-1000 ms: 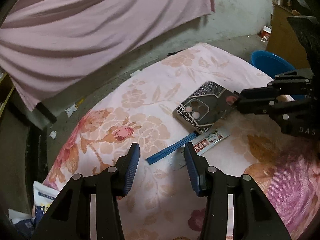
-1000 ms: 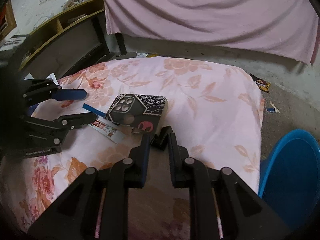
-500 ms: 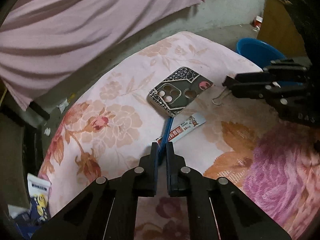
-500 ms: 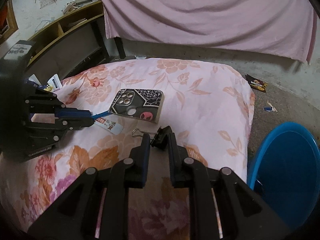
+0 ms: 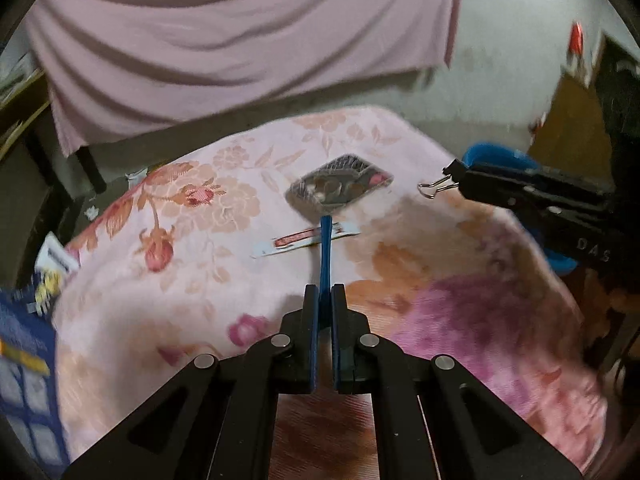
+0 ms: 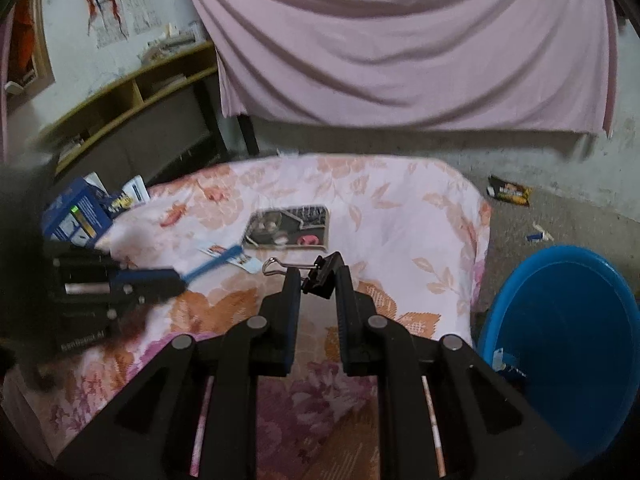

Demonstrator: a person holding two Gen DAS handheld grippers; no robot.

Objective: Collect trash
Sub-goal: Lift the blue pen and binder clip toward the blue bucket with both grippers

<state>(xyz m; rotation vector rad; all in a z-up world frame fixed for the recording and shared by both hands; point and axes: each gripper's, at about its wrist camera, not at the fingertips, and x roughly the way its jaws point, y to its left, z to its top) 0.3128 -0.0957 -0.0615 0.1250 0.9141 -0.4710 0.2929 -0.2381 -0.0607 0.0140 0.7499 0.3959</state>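
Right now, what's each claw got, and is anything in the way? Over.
Left claw shut on blue strip. Right claw shut on binder clip. Wrapper and phone case on blanket. Way to blue basin clear.

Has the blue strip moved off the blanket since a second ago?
Yes. The blue strip, clamped in the left gripper, now rises off the blanket beside the phone case.

Woven floral cloth (image 6: pixel 400 216) looks matt, the basin (image 6: pixel 568 320) smooth glossy plastic (blue), the binder clip's loop (image 6: pixel 276 266) shiny wire.

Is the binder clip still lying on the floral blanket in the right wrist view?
No, the binder clip is pinched between the right gripper fingers, lifted off the floral blanket.
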